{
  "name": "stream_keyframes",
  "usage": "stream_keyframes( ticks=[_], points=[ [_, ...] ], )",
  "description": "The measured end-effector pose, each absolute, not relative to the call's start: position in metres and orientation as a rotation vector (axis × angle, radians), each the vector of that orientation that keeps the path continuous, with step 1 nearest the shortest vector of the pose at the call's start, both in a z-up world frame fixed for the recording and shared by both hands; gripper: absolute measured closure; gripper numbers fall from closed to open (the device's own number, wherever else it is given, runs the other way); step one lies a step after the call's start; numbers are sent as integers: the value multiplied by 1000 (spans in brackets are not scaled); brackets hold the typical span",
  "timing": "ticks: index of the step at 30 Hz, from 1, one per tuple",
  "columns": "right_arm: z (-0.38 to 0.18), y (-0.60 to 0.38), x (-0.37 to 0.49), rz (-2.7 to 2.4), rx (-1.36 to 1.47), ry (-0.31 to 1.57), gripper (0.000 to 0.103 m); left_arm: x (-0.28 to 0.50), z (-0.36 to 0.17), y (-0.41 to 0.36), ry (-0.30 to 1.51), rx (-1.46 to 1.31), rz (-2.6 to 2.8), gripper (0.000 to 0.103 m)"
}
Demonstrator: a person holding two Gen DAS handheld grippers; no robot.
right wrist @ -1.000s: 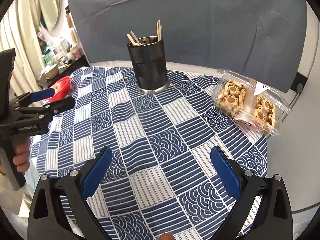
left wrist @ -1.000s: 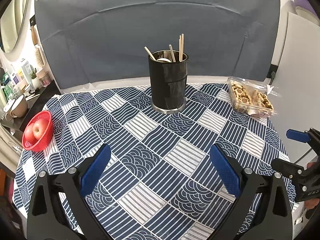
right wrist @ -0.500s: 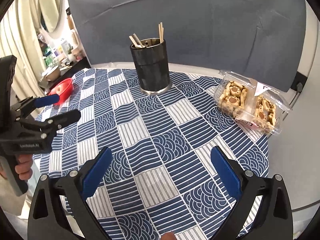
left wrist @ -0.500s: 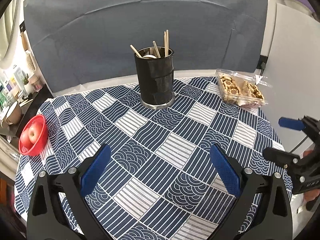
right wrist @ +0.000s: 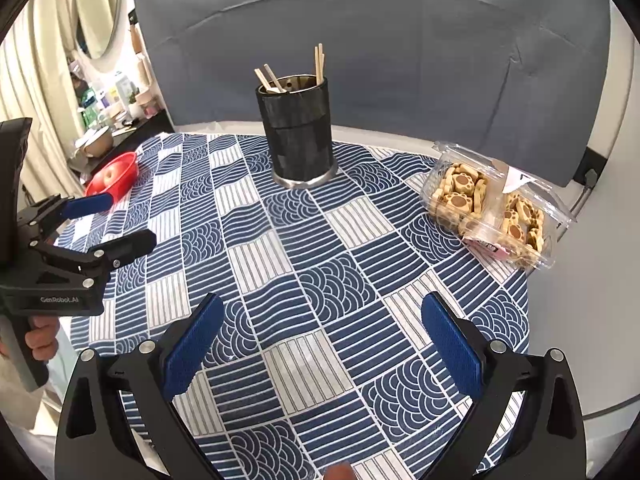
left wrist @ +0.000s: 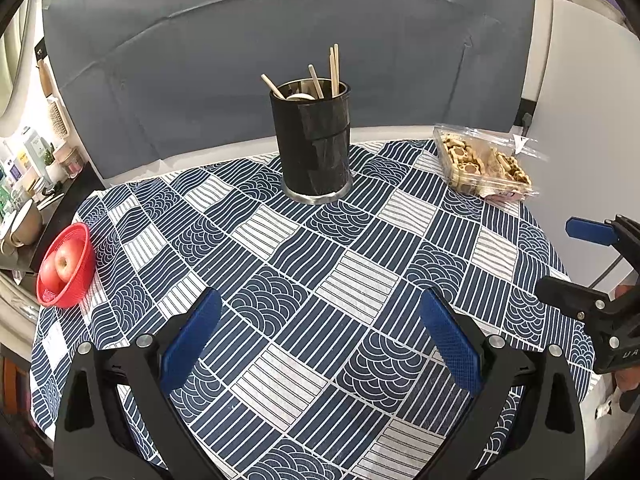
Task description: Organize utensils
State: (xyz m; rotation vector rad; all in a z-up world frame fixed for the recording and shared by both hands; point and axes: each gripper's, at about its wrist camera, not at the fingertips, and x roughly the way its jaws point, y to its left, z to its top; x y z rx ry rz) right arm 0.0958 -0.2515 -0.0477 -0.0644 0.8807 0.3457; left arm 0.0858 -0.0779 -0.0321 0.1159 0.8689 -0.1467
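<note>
A black cylindrical utensil holder stands upright at the far middle of the round table, on the blue-and-white patterned cloth. Several wooden chopsticks and a pale spoon stick out of its top. My left gripper hovers open over the near part of the table, nothing between its blue pads. My right gripper is open and empty too, held over the near right side. Each gripper shows in the other's view, the right gripper at the right edge and the left gripper at the left edge.
A red basket with an apple sits at the table's left edge. A clear plastic box of paw-shaped cookies lies at the far right. A grey backdrop stands behind; cluttered shelves lie to the left.
Both grippers have drawn back and up from the table, so the holder looks smaller and farther. Both stay open and empty. Nothing on the table moved.
</note>
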Motion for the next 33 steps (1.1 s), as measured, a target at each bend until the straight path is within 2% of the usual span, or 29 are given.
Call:
stream_keyframes(
  ticks=[33],
  points=[
    [-47, -225, 103, 335, -126, 874, 8, 86, -36, -57, 877, 93, -217, 6]
  ],
)
